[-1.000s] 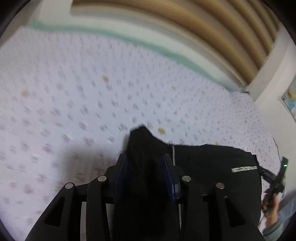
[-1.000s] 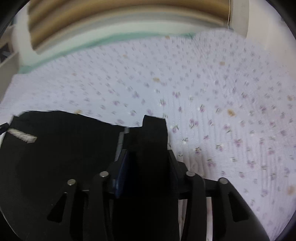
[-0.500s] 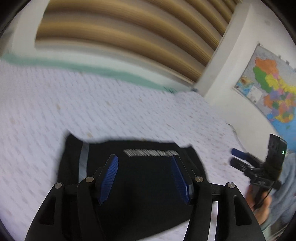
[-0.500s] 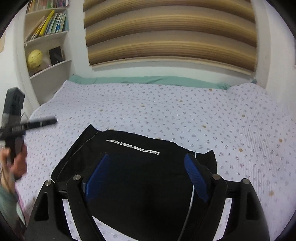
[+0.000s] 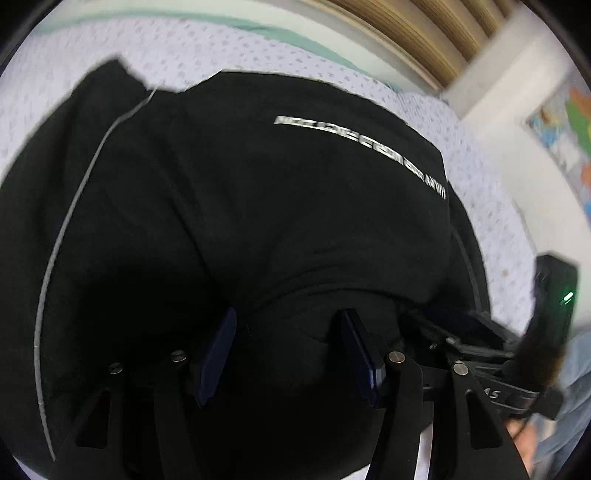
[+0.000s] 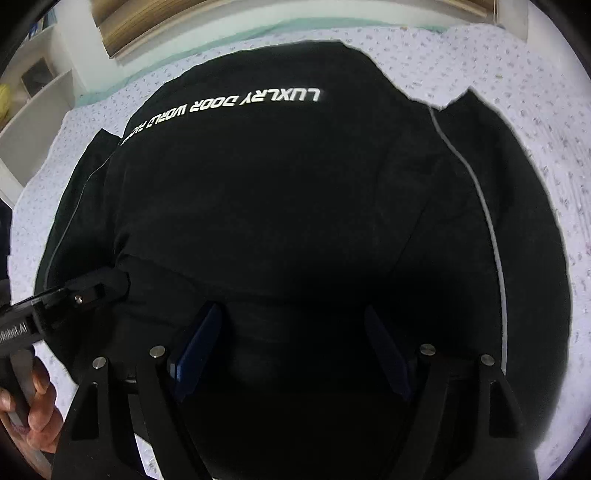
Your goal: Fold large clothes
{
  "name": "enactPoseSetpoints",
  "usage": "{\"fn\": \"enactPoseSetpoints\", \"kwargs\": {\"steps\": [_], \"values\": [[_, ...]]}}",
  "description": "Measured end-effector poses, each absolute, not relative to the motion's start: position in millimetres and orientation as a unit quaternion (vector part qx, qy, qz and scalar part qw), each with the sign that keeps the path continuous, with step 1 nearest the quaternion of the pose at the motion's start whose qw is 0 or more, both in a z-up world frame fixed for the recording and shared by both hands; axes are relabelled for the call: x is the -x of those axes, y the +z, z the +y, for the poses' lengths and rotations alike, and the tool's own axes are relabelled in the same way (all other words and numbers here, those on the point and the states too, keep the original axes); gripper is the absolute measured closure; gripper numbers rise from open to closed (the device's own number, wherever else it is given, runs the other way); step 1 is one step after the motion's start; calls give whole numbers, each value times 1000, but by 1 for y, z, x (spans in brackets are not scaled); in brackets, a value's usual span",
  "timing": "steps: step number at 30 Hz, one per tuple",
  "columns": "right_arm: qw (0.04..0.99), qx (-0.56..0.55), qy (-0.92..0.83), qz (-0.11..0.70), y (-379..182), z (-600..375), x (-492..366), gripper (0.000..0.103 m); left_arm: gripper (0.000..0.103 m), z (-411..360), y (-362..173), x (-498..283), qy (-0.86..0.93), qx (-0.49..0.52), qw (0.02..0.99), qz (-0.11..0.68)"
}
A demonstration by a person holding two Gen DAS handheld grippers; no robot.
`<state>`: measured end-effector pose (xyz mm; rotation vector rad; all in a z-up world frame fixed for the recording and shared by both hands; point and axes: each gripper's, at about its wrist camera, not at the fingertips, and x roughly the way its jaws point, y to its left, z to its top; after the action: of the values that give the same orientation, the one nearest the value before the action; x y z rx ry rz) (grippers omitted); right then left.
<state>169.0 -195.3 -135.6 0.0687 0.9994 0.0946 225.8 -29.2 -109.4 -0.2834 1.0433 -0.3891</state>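
Note:
A black garment (image 5: 258,206) with white lettering and a thin white side stripe lies folded on the flowered bedsheet (image 5: 192,48). It fills the right wrist view too (image 6: 280,192). My left gripper (image 5: 290,325) is open, its blue pads low over the near edge of the cloth, holding nothing. My right gripper (image 6: 291,325) is open too, just above the near edge. Each gripper shows in the other's view: the right one at the left wrist view's right edge (image 5: 476,332), the left one at the right wrist view's left edge (image 6: 81,291). Whether the pads touch the cloth is unclear.
The bedsheet (image 6: 535,110) surrounds the garment. A wooden slatted headboard (image 5: 406,33) and a green strip stand at the far side. A wall map (image 5: 565,122) hangs at the right. White shelves (image 6: 33,99) stand at the left.
A second ago both grippers were shut on black cloth. They let go, opened and lifted away, and have now come down close over the folded garment's near edge.

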Motion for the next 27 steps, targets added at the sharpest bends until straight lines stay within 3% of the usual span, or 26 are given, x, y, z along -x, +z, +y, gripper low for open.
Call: {"fn": "enactPoseSetpoints", "kwargs": {"steps": [4, 11, 15, 20, 27], "values": [[868, -62, 69, 488, -117, -205, -174, 25, 43, -31, -91, -219, -191, 116, 848, 480], [921, -75, 40, 380, -58, -215, -201, 29, 43, -47, -25, -232, -201, 102, 878, 422], [899, -103, 23, 425, -94, -218, -235, 36, 43, -50, -65, -294, -163, 120, 854, 479], [887, -90, 22, 453, -139, -212, -245, 35, 43, -51, -107, -320, -155, 125, 840, 506], [889, -129, 76, 433, -104, -228, -211, 34, 43, -59, -73, -289, -177, 91, 854, 482]]}}
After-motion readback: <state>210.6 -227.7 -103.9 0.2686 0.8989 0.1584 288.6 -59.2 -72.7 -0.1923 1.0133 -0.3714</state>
